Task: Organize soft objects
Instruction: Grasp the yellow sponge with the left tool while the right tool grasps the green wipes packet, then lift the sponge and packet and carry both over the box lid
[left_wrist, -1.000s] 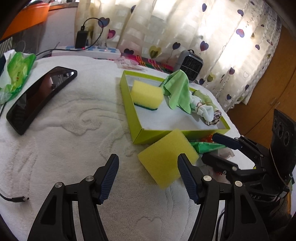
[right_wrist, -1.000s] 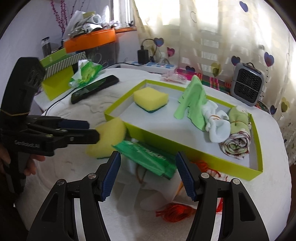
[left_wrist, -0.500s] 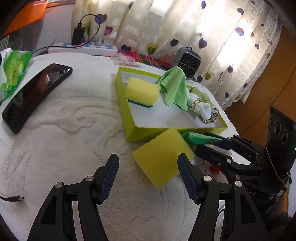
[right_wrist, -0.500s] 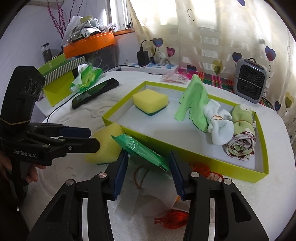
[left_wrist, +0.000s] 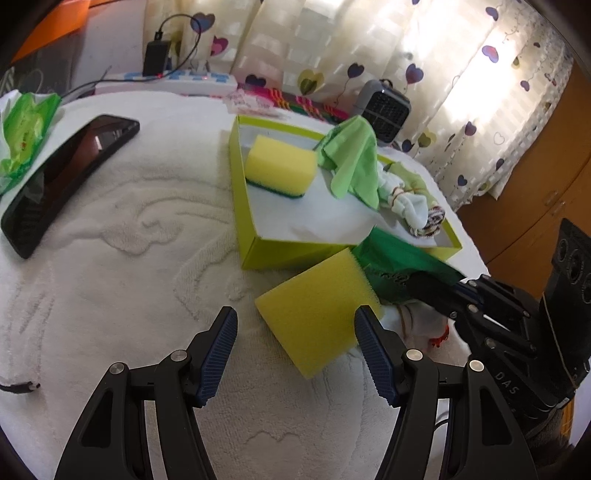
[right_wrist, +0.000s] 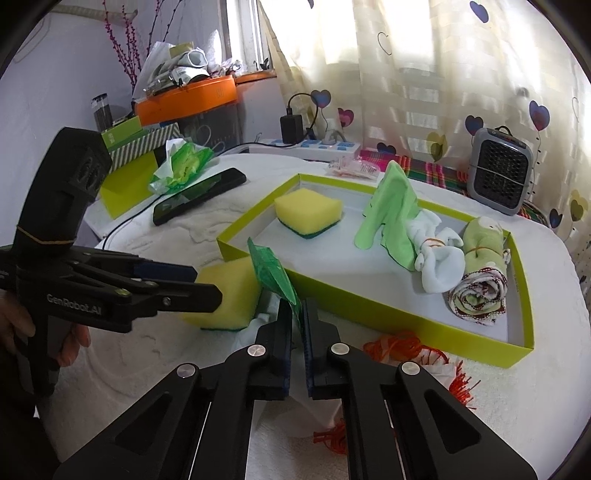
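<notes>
- Two grippers are engaged: the right gripper (right_wrist: 298, 314) is clamped on the green packet (right_wrist: 275, 271), lifted just in front of the green tray (right_wrist: 369, 297)
- Left gripper (left_wrist: 295, 345) jaws stand apart around the loose yellow sponge (left_wrist: 317, 308), which rests on the white towel (left_wrist: 129, 258) beside the tray
- Next move, as judged: the packet is to be carried over the rim and released inside
- One second earlier the right jaws were apart and the packet lay flat

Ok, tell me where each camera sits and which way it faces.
Left wrist: on the left tool, open, facing the loose sponge and tray; the right tool shows at right.
Right wrist: on the right tool, shut on the green packet; left tool and hand show at left.
Shared: sponge, tray, packet.
</notes>
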